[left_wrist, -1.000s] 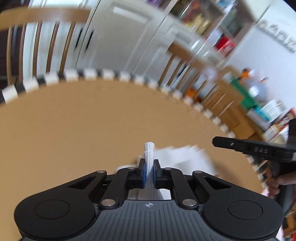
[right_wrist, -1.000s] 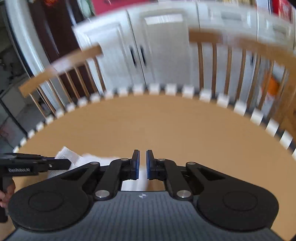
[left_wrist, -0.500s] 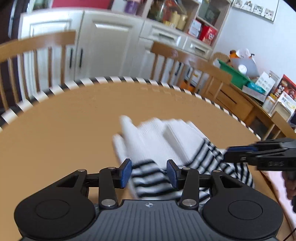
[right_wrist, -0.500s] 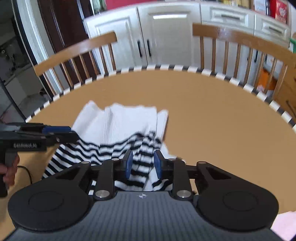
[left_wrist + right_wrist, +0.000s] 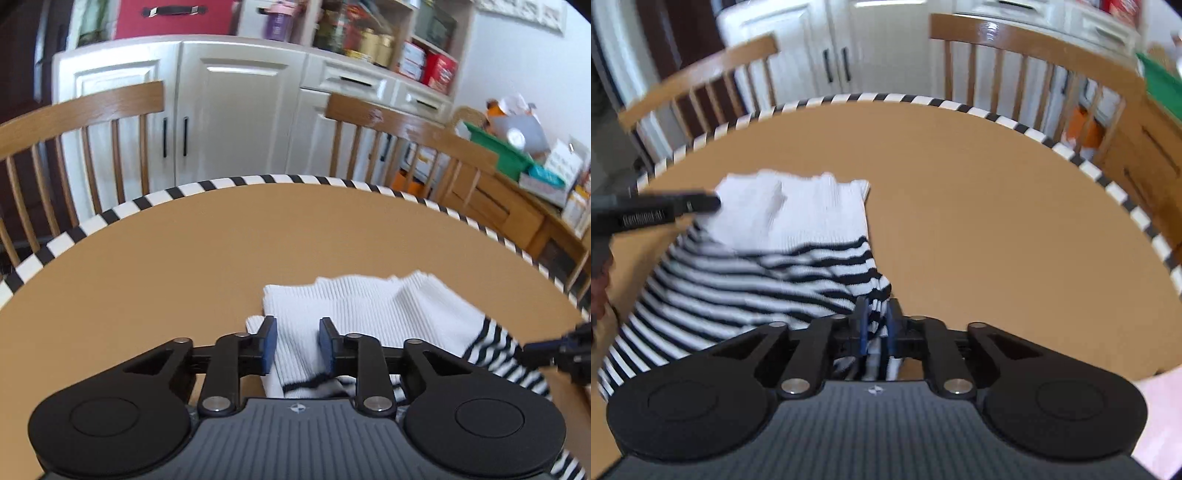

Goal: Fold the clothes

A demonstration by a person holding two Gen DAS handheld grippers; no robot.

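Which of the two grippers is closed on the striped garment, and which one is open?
The right gripper pinches the garment at its striped edge; the left gripper is open.

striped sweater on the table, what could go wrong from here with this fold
1. The right gripper pinches only a small bunch at the edge of the striped sweater; a pull may slip it free or drag the stack askew.
2. The left gripper is open over the white folded part, so nothing pins that side and the fold could shift.
3. The sweater lies near the table edge and could slide off.
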